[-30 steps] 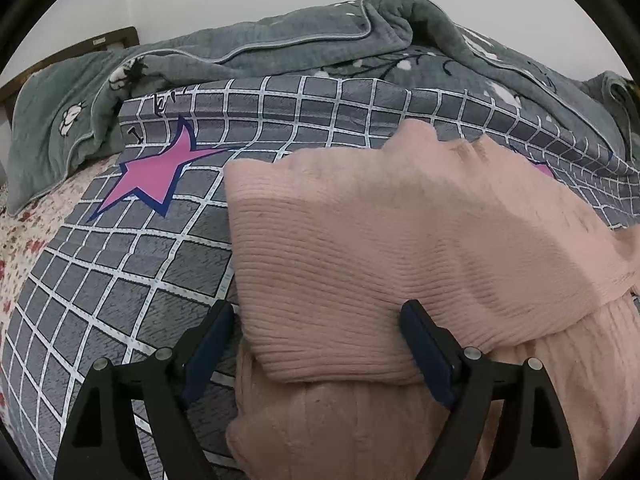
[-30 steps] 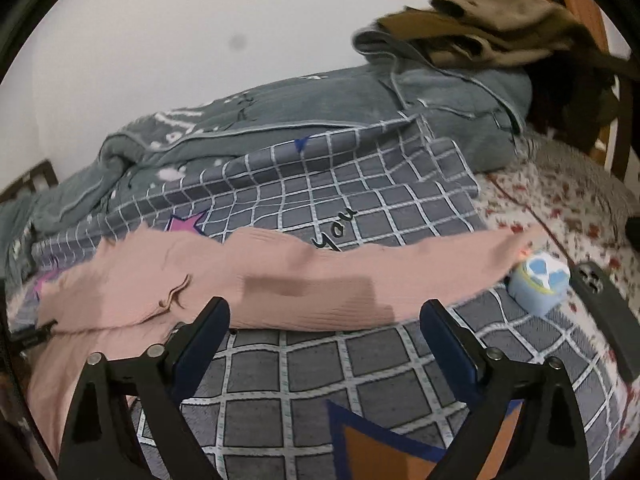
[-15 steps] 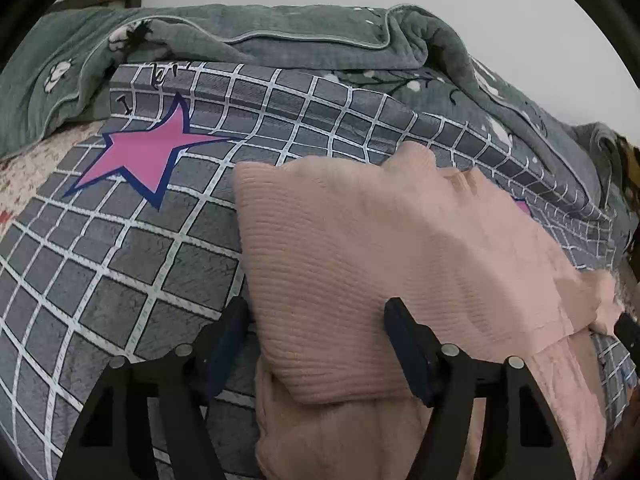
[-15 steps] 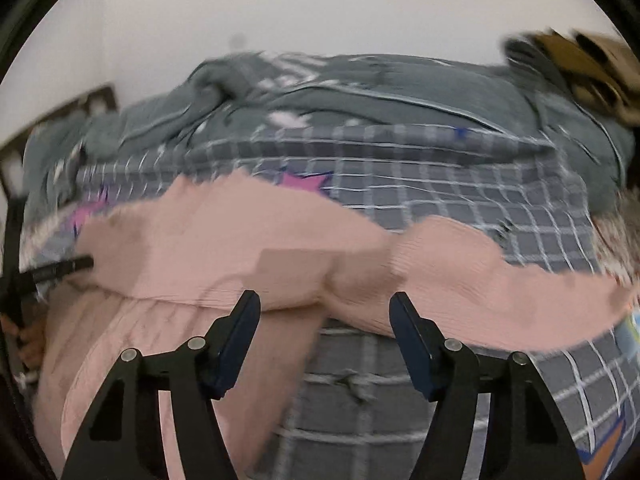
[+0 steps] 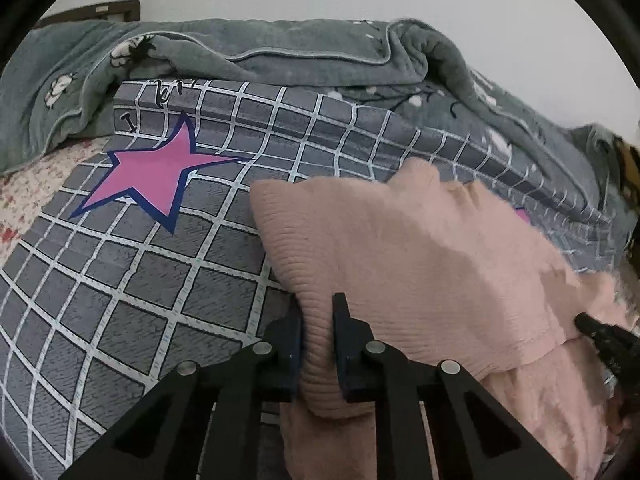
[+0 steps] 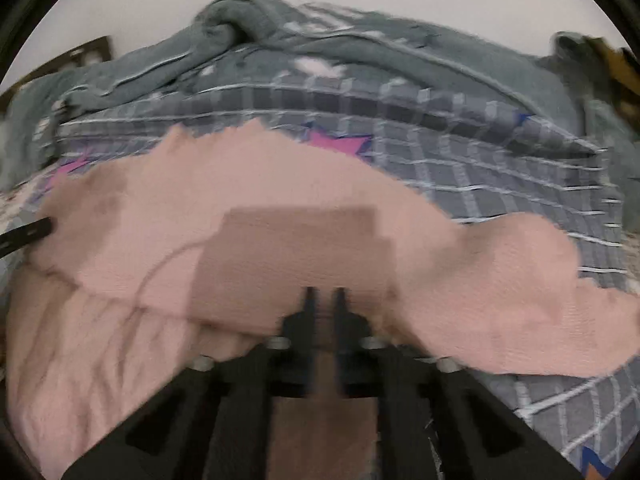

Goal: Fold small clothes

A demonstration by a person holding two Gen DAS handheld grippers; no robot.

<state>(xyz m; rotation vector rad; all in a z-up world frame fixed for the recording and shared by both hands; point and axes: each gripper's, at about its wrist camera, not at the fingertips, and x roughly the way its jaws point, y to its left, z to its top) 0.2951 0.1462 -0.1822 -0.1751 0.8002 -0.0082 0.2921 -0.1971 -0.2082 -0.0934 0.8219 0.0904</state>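
Your left tongs [image 5: 318,334] are clenched on the folded left edge of the pink ribbed knit sweater [image 5: 420,264]. Your right tongs [image 6: 322,304] are clenched on the sweater's near fold [image 6: 280,248]; this view is blurred. The sweater lies on the bed, spread across the grey grid-patterned quilt with pink stars [image 5: 132,264], with one sleeve [image 6: 532,280] trailing right. A grey-green fleece blanket [image 5: 280,46] is bunched behind the quilt.
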